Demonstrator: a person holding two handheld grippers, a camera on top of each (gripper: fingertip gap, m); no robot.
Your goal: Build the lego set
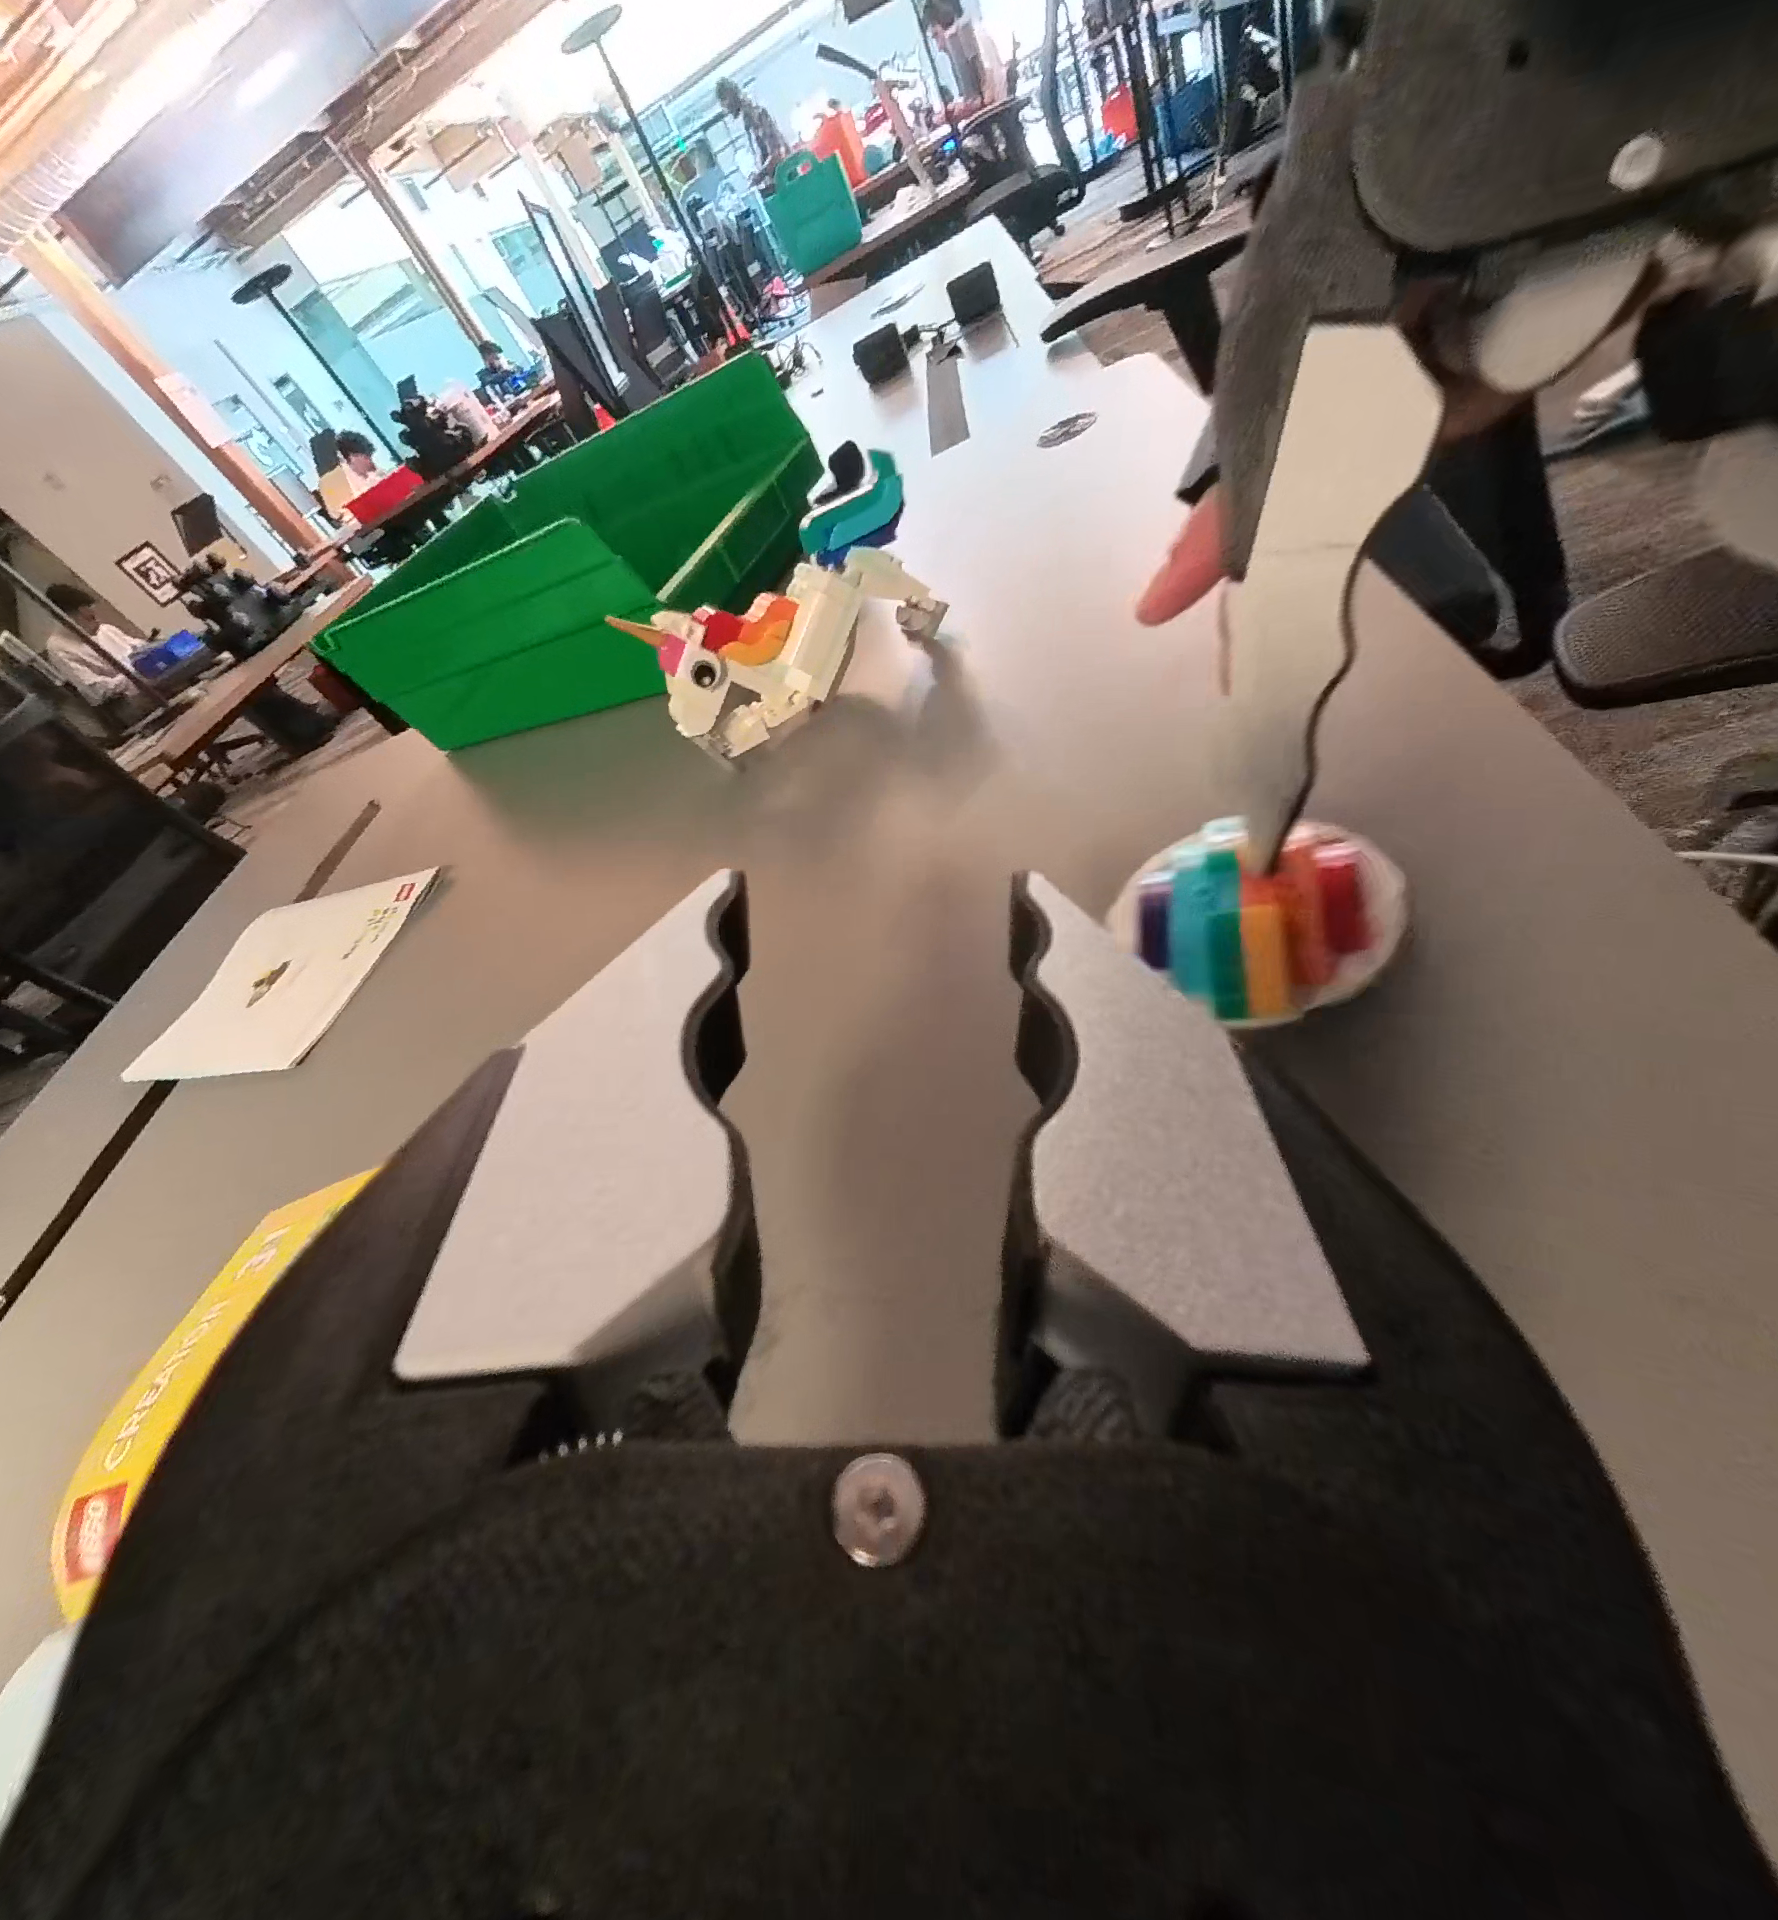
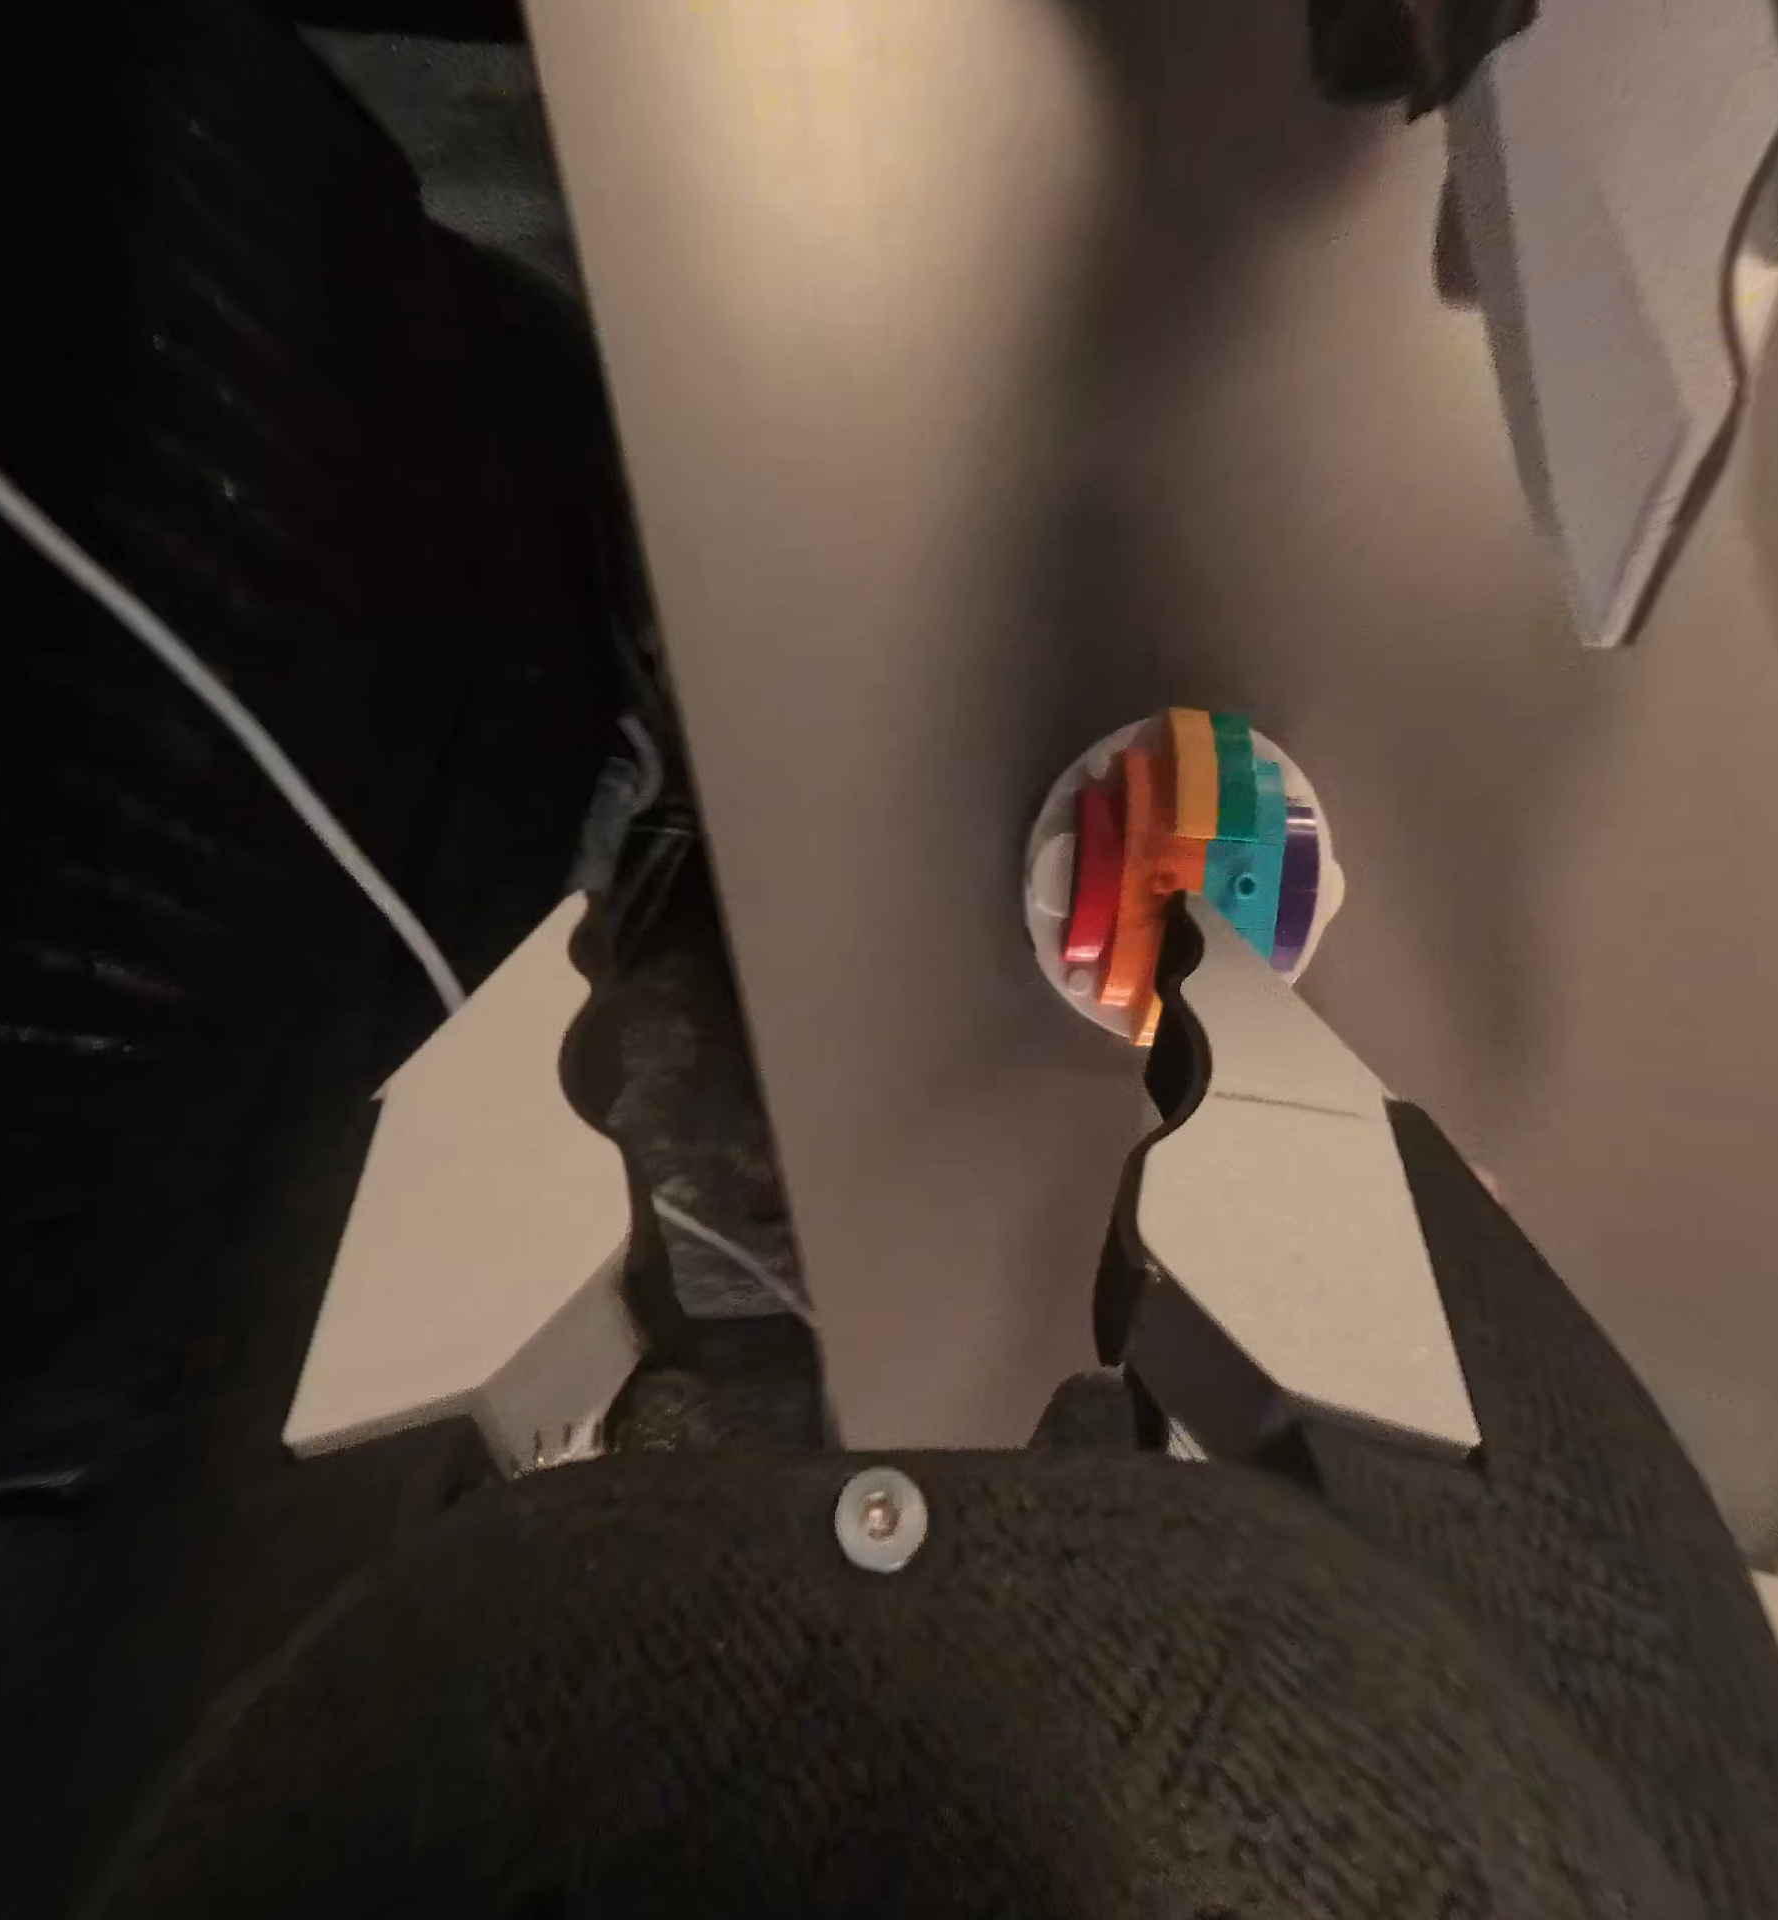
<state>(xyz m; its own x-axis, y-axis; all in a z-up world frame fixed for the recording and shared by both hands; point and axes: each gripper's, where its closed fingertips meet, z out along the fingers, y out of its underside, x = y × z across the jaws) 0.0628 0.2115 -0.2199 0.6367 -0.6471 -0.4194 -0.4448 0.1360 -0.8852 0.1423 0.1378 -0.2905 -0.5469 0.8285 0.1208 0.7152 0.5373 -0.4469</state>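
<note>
Item one, the rainbow piece (image 2: 1186,862): striped bricks in red, orange, yellow, green, teal and purple on a round white base, lying flat on the grey desk (image 1: 968,727) near its edge. Item two, our right hand-held gripper (image 2: 880,920): jaws spread wide and holding nothing, one fingertip (image 2: 1202,920) touching the rainbow's middle stripes while the other hangs out past the desk edge; we judge it is pressing or steadying the piece, since the spread is too wide for a pinch. Item three, our left hand-held gripper (image 1: 874,894): released, jaws parted with bare desk between them, set just beside the rainbow, probably waiting to help. Item four, the white unicorn (image 1: 760,665) with rainbow mane and tan horn, lying on its side well apart from the rainbow, beside a green bin (image 1: 552,603); we take the rainbow to be a separate finished sub-build, kept clear of it for handling. Item five, a white instruction booklet (image 1: 272,977), closed, to the left. Item six, a yellow box (image 1: 199,1382), partly hidden under our left hand-held gripper.
</note>
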